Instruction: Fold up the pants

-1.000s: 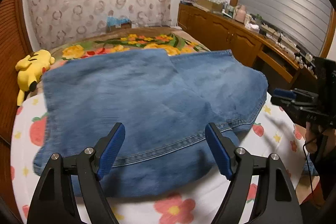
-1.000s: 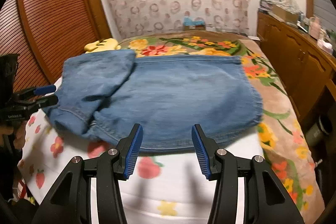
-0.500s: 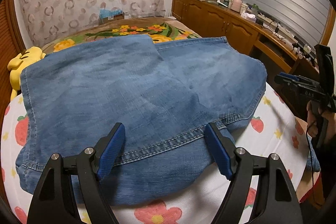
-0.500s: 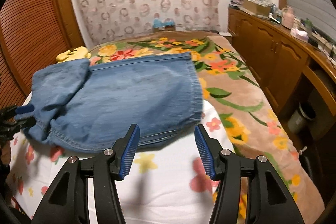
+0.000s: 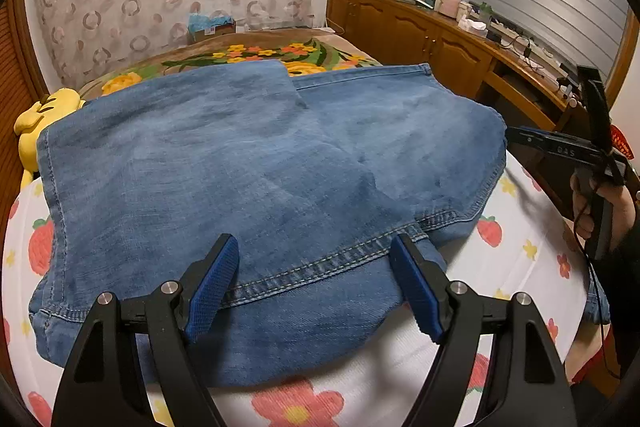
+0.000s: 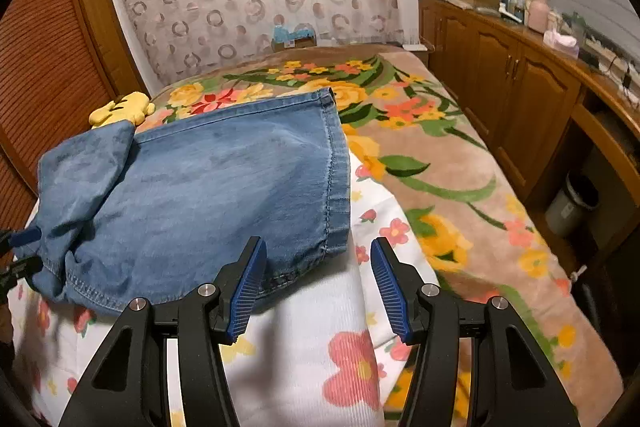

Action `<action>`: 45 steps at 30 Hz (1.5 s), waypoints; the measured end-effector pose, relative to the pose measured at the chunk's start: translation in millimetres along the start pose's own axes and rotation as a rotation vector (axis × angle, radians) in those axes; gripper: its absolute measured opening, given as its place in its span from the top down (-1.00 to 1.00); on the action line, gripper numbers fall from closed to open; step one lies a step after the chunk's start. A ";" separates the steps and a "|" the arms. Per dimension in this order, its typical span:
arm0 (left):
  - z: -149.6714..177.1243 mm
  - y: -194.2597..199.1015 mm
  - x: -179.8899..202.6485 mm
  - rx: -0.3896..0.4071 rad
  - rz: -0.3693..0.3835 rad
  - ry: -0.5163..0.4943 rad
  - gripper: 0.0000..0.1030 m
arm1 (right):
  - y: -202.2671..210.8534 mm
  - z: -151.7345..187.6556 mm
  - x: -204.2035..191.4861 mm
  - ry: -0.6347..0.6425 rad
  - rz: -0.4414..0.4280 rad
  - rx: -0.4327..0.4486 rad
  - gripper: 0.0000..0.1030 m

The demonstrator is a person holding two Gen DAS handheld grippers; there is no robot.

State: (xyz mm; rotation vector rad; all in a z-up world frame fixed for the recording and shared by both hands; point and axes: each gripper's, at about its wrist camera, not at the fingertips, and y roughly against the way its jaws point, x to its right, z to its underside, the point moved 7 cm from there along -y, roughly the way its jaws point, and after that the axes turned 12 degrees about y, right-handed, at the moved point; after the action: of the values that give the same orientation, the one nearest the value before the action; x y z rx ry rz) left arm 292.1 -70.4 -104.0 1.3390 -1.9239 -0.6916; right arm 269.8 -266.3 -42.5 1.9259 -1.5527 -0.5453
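Note:
Blue denim pants (image 5: 256, 179) lie folded on the bed, one layer over another, with a stitched hem running across the near part. My left gripper (image 5: 314, 279) is open, its blue pads hovering over the near hem, holding nothing. In the right wrist view the pants (image 6: 208, 195) lie to the left, with a hemmed edge on their right side. My right gripper (image 6: 318, 287) is open and empty, just off the pants' near right corner, above the white sheet. The right gripper (image 5: 560, 151) also shows at the right edge of the left wrist view.
A white flower-print sheet (image 6: 320, 327) covers the near bed, a brown floral blanket (image 6: 432, 155) the far part. A yellow plush toy (image 5: 36, 123) lies at the left. Wooden cabinets (image 6: 512, 75) with clutter run along the right. A small bin (image 6: 572, 203) stands on the floor.
The left gripper moved closer over the pants' near hem. The right gripper swung to the right, so the pants shifted left in its view. Both stayed open.

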 end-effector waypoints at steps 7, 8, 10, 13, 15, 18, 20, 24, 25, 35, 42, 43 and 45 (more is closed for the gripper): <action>0.4 3.0 -2.8 0.009 -0.003 0.002 -0.54 | -5.9 -0.1 6.6 -0.020 -0.021 -0.026 -0.09; 0.1 4.1 -3.9 0.012 -0.005 0.003 -0.54 | -5.8 -1.2 6.3 -0.020 -0.024 -0.025 -0.09; -0.6 7.2 -5.5 0.018 -0.005 0.004 -0.54 | -6.1 -3.7 4.4 -0.016 -0.029 -0.025 -0.09; -1.0 12.5 -9.7 0.030 -0.006 0.010 -0.54 | -8.9 -5.8 2.3 -0.012 -0.036 -0.028 -0.09; -0.9 15.1 -13.1 0.033 -0.008 0.015 -0.54 | -7.0 -8.4 2.1 -0.018 -0.032 -0.011 0.02; -0.2 18.9 -17.3 0.034 -0.017 0.013 -0.54 | -7.7 -11.3 -1.6 0.006 -0.025 -0.003 0.47; -1.1 23.0 -20.1 0.041 -0.022 0.010 -0.54 | -6.6 -12.4 -3.1 -0.002 -0.057 0.012 0.75; -3.5 32.0 -29.7 0.063 -0.029 0.027 -0.54 | -2.4 -17.7 -12.1 0.033 -0.070 0.040 0.92; -4.0 33.4 -31.5 0.066 -0.031 0.032 -0.54 | -0.6 -19.9 -14.9 0.047 -0.073 0.049 0.93; -4.3 44.6 -42.6 0.083 -0.041 0.044 -0.54 | 26.4 -47.2 -50.6 0.150 -0.138 0.169 0.94; -5.8 61.8 -53.0 0.113 -0.056 0.059 -0.54 | 47.5 -65.5 -97.7 0.270 -0.224 0.259 0.98; -5.6 64.3 -55.1 0.118 -0.059 0.063 -0.54 | 49.2 -66.2 -103.5 0.295 -0.228 0.267 0.98; -4.7 68.4 -59.4 0.126 -0.064 0.072 -0.54 | 50.5 -65.4 -111.7 0.330 -0.238 0.275 0.98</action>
State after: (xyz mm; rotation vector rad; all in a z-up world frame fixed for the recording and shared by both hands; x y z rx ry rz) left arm 270.2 7.9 -63.8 1.4884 -1.9007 -0.5535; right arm 249.7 -152.0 33.9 2.2897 -1.2468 -0.0985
